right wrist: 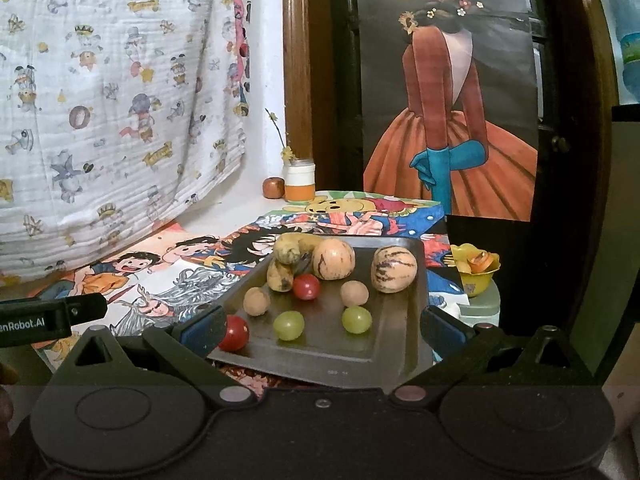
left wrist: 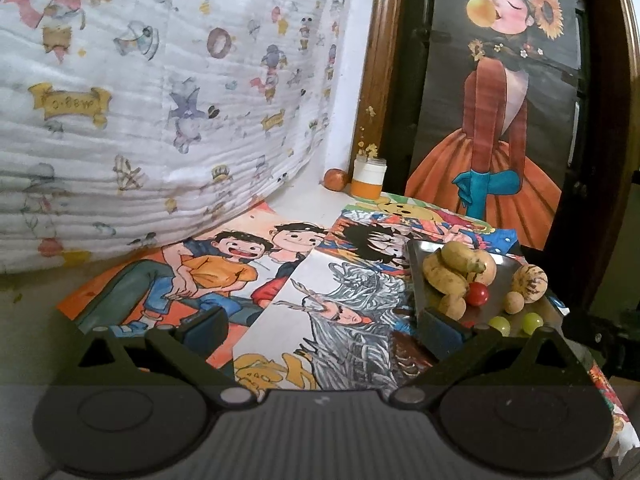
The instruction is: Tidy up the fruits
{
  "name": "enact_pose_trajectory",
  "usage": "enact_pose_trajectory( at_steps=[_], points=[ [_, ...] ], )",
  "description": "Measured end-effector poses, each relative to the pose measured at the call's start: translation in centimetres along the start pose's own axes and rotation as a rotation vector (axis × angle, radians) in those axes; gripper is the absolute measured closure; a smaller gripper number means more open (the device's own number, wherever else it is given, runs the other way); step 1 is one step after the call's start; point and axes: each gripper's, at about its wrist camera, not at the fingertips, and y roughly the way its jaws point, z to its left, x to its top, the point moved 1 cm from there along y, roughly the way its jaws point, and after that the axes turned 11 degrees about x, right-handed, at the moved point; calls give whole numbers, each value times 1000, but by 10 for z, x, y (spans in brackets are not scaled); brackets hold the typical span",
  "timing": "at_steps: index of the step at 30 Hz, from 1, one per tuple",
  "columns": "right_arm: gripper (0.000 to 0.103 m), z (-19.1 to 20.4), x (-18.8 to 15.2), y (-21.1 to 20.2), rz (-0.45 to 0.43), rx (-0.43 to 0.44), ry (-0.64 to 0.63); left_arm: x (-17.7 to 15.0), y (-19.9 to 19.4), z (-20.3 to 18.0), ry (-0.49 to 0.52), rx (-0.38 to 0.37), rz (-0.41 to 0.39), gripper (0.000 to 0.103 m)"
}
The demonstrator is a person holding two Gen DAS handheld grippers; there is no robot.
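A grey metal tray (right wrist: 396,332) lies on cartoon posters and holds the fruit: two spotted bananas (right wrist: 286,264), two striped yellow melons (right wrist: 394,270), two red cherry tomatoes (right wrist: 306,286), two green grapes (right wrist: 356,319) and two small brown round fruits (right wrist: 354,293). My right gripper (right wrist: 324,330) is open and empty, its jaws spanning the tray's near edge; one tomato (right wrist: 236,332) sits beside its left finger. My left gripper (left wrist: 324,326) is open and empty over the posters, left of the tray (left wrist: 504,264). Its body also shows at the left edge of the right wrist view (right wrist: 48,316).
A small orange-and-white jar (right wrist: 299,182) with a flower sprig and a reddish round fruit (right wrist: 273,188) stand at the back by the wall. A yellow bowl (right wrist: 478,270) with orange pieces sits right of the tray. A printed cloth (left wrist: 160,100) hangs at left; a painted poster (right wrist: 452,100) stands behind.
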Motion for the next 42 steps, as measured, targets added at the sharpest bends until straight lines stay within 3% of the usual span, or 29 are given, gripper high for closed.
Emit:
enact_pose_trajectory(
  at_steps=[10, 21, 42],
  points=[
    [0, 0, -9, -7, 1, -1, 3, 0, -8, -3, 29, 2, -30, 0],
    [0, 2, -18, -16, -4, 9, 10, -4, -23, -12, 162, -13, -68, 0],
    [0, -2, -33, -8, 22, 0, 20, -21, -10, -2, 177, -16, 25, 0]
  ],
)
